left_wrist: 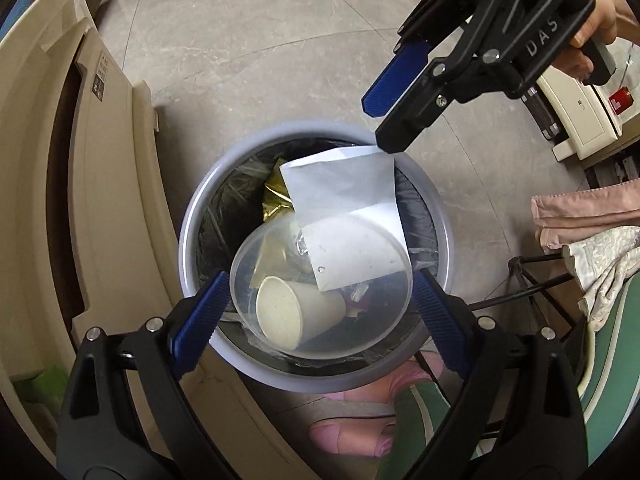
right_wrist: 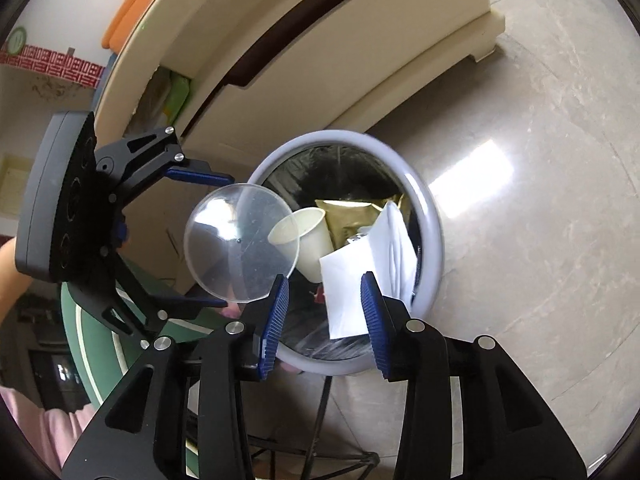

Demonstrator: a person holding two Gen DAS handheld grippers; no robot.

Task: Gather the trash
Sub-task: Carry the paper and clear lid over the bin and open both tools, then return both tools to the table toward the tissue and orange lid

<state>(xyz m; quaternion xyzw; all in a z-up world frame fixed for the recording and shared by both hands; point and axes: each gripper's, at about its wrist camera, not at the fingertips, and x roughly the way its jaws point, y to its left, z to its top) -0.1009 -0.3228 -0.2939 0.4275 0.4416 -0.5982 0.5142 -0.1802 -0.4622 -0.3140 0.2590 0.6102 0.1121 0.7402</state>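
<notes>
One grey bin: paper cup, white paper, gold wrapper | left hand-held gripper clamps clear lid above | right hand-held gripper apart | cream cabinet beside.

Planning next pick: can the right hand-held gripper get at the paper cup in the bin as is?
Probably not cleanly: the clear lid held by the left hand-held gripper partly covers the paper cup, and white paper crowds its other side.

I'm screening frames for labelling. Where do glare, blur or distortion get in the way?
Left wrist view: fisheye bends the cabinet edge; the clear lid veils the paper cup behind it. Right wrist view: a bright window reflection washes the floor; the bin rim looks slightly smeared; the lid catches reflections.
</notes>
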